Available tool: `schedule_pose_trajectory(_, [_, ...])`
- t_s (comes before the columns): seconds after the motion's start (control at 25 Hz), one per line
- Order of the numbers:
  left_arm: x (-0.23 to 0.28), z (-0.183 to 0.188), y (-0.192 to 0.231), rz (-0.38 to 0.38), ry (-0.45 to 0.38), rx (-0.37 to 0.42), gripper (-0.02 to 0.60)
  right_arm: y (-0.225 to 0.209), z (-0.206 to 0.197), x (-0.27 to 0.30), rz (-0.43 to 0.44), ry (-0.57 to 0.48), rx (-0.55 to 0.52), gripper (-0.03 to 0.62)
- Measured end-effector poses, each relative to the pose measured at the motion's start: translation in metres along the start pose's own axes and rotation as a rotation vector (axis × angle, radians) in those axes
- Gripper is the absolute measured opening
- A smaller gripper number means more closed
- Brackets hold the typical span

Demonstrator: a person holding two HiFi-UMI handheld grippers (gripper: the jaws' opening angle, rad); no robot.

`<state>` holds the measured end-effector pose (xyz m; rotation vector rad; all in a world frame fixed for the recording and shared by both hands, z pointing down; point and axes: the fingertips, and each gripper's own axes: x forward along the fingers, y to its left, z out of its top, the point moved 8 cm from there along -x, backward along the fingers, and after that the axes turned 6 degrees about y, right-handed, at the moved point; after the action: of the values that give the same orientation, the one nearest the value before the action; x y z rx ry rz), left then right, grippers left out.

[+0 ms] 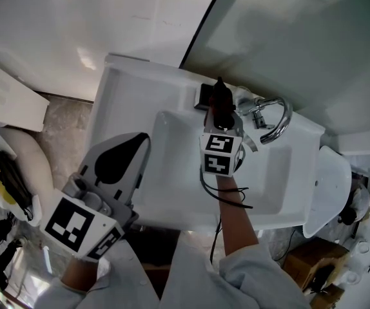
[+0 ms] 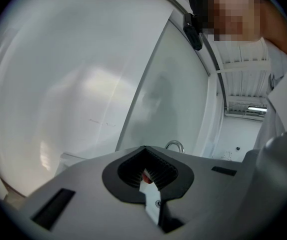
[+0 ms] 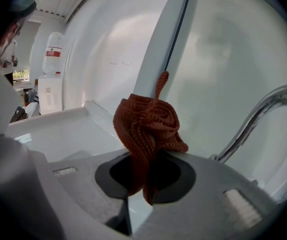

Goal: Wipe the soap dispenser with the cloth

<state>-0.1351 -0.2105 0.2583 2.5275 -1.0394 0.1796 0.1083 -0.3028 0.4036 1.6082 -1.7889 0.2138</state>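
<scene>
The cloth (image 3: pixel 151 129) is rust-brown ribbed knit, bunched into 1 crumpled wad with a thin tail sticking up. I have it pinched between the 2 jaws of my right gripper (image 3: pixel 142 176), above the sink's (image 1: pixel 117 108) back ledge, near the tap (image 1: pixel 278 118).

So it's a white sink (image 1: pixel 117 108) up against the wall: wide flat ledge on the left, deep basin (image 1: pixel 172 172) in the middle. A chrome tap (image 1: pixel 274 118) stands on the back rim toward the right, spout curving over the basin. Near it, to its left on that rim, sits a dark boxy thing (image 1: pixel 204 95), half hidden. Grey marbled floor (image 1: pixel 66 118) shows below on the left.
</scene>
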Motion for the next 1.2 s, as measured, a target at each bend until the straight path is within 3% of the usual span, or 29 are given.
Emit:
schedule_pose_trajectory(0.48, [-0.005,-0.006,0.005,0.022,-0.003,-0.001,0.005,0.03,-0.036,0.018,0.106,0.16,-0.067,0.055])
schedule_pose_trajectory(0.68, [-0.004,-0.006,0.003,0.015,-0.005,0.002,0.005,0.039,-0.038,0.01,0.151,0.171,-0.087,0.055])
schedule_pose_trajectory(0.92, [-0.003,-0.003,0.001,0.007,-0.011,0.005,0.005,0.037,-0.028,-0.008,0.193,0.122,0.022,0.055])
schedule_pose_trajectory(1.2, [-0.004,-0.001,0.002,0.005,-0.018,0.007,0.005,0.012,-0.001,-0.021,0.179,0.022,0.153,0.055])
